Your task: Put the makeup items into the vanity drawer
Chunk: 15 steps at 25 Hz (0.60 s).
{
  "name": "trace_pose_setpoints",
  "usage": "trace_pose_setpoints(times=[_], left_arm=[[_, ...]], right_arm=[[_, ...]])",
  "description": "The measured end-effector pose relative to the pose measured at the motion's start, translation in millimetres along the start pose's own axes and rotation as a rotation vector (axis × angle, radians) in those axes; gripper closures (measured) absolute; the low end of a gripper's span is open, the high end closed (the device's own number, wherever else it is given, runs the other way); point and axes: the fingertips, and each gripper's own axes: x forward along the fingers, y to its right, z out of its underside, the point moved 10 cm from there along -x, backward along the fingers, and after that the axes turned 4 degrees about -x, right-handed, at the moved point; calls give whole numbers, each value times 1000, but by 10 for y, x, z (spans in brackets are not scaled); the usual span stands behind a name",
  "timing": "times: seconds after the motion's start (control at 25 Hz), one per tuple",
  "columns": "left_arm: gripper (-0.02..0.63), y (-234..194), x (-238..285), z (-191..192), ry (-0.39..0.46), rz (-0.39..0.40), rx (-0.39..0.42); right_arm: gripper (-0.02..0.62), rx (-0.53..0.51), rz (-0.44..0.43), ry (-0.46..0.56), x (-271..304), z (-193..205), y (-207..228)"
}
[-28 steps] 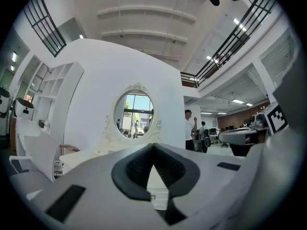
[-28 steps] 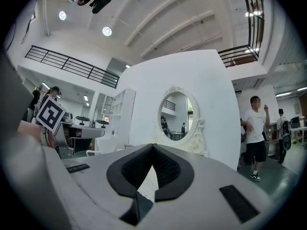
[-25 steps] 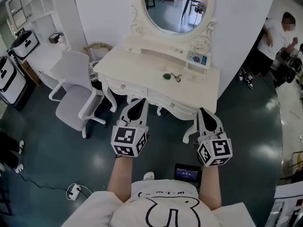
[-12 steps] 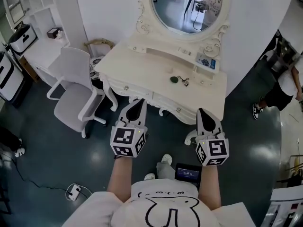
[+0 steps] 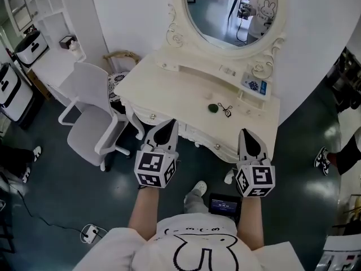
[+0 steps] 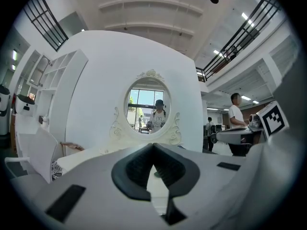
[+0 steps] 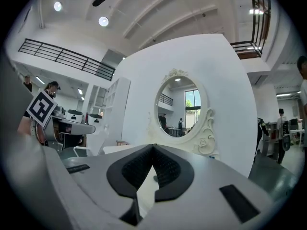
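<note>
At the near edge of the scene, the left gripper [image 5: 167, 124] and the right gripper [image 5: 247, 133] are held side by side, level, both aimed at the vanity. Each gripper's own view shows its ribbed black pads [image 6: 139, 164] meeting at the tips, with nothing between them. Just beyond the jaws stands the cream carved vanity table [image 5: 169, 89], its drawer fronts [image 5: 198, 134] flush with the frame. On the tabletop, right of centre, lies a small dark green round item [image 5: 212, 108]; it shows no long axis. Just beside it, on its right, lies a thin black looped wiry item [image 5: 226, 110], its length running diagonally from the back left toward the front right. On the raised back shelf, further right, a flat blue-patterned box [image 5: 256, 85] lies with its long side along the shelf; what it is cannot be made out. Above the shelf rises the oval framed mirror [image 5: 231, 10]. A white armchair [image 5: 90, 114] stands to the table's left on the dark teal floor [image 5: 67, 191]. A small lit screen [image 5: 224, 206] lies on the floor near the person's feet.
</note>
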Motion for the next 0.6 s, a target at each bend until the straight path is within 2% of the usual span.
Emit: trace_pose_setpoints(times=[0.24,0.6], left_arm=[[597,-96,648,-76,-29,5,24],[597,-304,1523,-62,-54,-19,13]], right_arm=[[575,23,-28,-26,568,73,364],[575,36,-70,-58,1379,199,883]])
